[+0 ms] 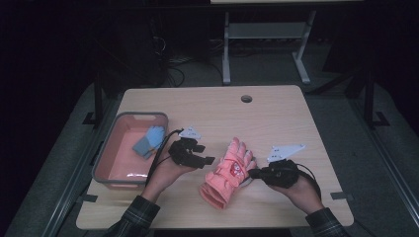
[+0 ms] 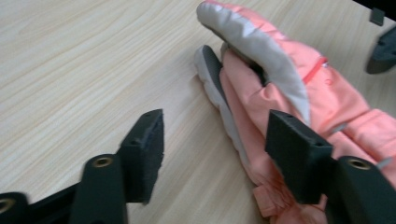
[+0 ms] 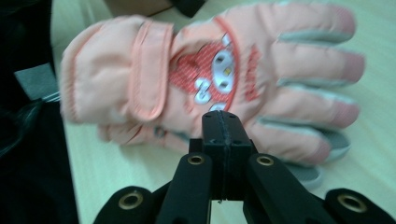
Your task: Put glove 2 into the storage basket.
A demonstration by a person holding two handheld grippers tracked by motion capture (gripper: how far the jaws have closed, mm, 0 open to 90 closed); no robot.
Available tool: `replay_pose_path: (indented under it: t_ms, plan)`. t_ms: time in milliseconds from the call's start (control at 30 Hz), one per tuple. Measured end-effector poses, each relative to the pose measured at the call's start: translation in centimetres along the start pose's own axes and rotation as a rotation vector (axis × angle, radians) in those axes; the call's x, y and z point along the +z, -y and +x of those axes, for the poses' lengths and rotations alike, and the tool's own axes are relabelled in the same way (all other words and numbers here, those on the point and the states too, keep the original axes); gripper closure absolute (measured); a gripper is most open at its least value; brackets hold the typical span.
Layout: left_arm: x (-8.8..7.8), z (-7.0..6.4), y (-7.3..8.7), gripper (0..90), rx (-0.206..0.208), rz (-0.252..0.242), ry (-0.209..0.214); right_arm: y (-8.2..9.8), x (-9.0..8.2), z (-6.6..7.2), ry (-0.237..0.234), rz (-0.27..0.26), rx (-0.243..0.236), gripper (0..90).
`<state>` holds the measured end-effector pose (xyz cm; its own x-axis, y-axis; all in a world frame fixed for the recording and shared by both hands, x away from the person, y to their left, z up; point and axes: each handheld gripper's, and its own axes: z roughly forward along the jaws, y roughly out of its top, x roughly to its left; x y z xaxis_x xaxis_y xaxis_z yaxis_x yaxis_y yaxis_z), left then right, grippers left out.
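Pink glove (image 3: 210,79): blurred in my right gripper view, worst at the cuff end; the printed figure on its back reads as white blobs, no detail. My shut right gripper (image 3: 222,135) covers the glove's near edge, so I cannot tell whether the pads pinch any fabric.

In the left gripper view the glove (image 2: 299,88) runs off the right and bottom edges; its cuff is cut away, and my left gripper (image 2: 219,149) hides part of the side.

High view: blue cloth thing (image 1: 148,140) in the tray (image 1: 106,153), left of the glove, too small to identify. Both my sleeves are cut off at the bottom edge.
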<state>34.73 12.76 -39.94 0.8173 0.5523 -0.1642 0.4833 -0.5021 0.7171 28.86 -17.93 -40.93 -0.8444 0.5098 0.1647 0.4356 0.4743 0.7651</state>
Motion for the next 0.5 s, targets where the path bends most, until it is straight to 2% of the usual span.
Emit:
replay_pose_path:
  t_ms: [67,167,333,500]
  plan:
    - [-0.2,-0.2,-0.1,31.5,0.002,-0.005,0.009,-0.3,0.3,-0.2,0.006,-0.007,0.003,90.0]
    - [-0.6,-0.5,-0.3,25.6,0.028,-0.001,0.014,-0.9,0.9,-0.5,0.012,-0.02,0.013,90.0]
    - [-1.0,-0.9,-0.4,22.3,0.038,-0.013,0.011,-1.5,1.5,-1.0,0.038,-0.046,0.028,90.0]
    - [-1.2,-0.9,-0.5,20.9,0.038,-0.019,0.01,-1.6,2.5,-1.4,0.047,-0.033,0.039,90.0]
